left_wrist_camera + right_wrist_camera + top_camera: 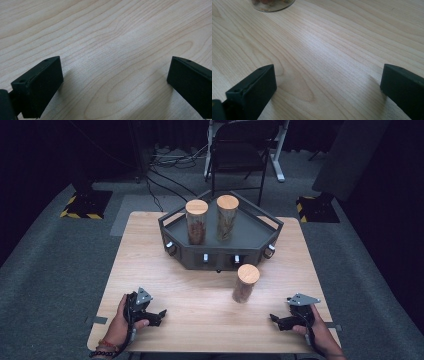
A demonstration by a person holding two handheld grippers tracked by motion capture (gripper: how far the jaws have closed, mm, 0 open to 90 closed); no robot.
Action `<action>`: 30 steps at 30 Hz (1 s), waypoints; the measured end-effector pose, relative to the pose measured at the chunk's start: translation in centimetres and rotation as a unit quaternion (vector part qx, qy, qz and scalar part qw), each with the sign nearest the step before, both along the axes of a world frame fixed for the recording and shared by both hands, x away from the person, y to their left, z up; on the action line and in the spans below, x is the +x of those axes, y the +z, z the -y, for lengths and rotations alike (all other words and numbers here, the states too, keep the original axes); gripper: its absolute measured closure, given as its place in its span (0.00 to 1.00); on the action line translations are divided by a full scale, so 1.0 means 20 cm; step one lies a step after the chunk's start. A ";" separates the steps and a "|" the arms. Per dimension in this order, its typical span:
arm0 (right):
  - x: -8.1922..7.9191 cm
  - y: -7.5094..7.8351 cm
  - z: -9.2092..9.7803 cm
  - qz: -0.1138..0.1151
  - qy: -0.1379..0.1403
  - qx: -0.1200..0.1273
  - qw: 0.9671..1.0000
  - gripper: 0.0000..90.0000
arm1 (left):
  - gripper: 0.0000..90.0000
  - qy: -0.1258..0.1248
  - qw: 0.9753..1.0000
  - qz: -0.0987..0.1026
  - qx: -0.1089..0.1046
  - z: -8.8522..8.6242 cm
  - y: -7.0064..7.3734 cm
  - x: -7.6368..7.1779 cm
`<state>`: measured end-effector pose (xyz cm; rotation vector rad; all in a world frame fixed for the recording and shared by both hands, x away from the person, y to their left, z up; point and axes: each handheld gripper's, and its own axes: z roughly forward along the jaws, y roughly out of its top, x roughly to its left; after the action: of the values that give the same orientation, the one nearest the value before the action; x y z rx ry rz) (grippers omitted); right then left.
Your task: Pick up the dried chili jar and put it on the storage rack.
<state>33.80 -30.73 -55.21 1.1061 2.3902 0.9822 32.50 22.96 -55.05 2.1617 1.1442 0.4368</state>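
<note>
Jaws of the left tool (159,314) and the right tool (275,319) stand spread wide, gripping nothing, low over the wooden surface (150,270). Between them, nearer the right one, a cork-lidded jar (245,283) stands upright just before the dark tray (252,232) bearing two more jars (196,221).

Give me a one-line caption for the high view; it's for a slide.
Two open handheld black grippers, left and right, rest on the wooden table near a cork-lidded glass jar.
</note>
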 end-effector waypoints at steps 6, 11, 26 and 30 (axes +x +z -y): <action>0.00 0.01 -0.01 -0.009 -0.003 -0.008 1.000 0.00 | 0.00 0.000 1.000 0.000 0.000 0.00 0.00 0.00; 0.01 0.03 -0.03 -0.006 -0.005 -0.027 1.000 0.03 | 0.00 0.000 1.000 0.000 0.000 0.00 0.00 0.00; 0.00 0.13 -0.10 0.005 0.012 -0.017 1.000 0.03 | 0.00 0.000 1.000 0.000 0.000 0.00 0.00 0.00; 0.00 0.15 -0.12 0.008 0.016 -0.014 1.000 0.03 | 0.00 0.000 1.000 0.000 0.000 0.00 0.00 0.00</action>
<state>33.83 -28.30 -52.18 1.0487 2.4082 0.9605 32.50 22.96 -55.06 2.1611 1.1446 0.4366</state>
